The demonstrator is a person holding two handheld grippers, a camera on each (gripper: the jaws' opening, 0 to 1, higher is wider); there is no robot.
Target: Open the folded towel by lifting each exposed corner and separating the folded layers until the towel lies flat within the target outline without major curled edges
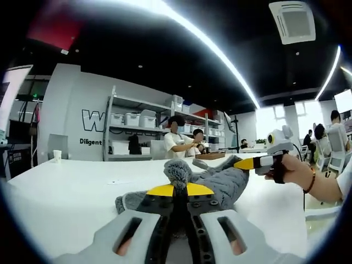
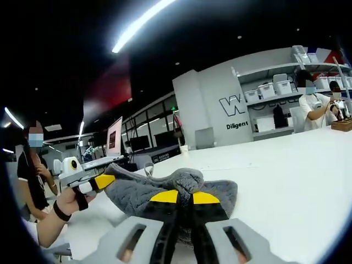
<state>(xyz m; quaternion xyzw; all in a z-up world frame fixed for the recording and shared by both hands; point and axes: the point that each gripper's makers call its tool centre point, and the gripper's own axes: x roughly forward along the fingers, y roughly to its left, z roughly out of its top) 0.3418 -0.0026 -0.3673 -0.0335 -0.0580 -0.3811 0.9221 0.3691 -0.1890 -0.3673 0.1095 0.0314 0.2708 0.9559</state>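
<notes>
Wide bare tabletop (image 1: 71,192) stretching left and beyond. Grey towel (image 1: 220,184) bunched mid-tabletop, pinched at one fold by left tongs (image 1: 180,190), at another edge by right tongs (image 2: 184,196), both clamped narrow on cloth.

The tabletop (image 1: 66,192) lies bare on all sides of the towel (image 1: 220,184), giving free passage left, right and far. A cup (image 1: 57,156) stands at the far left edge, well apart. Far off, people and shelves (image 1: 137,124) stand beyond the tabletop.
</notes>
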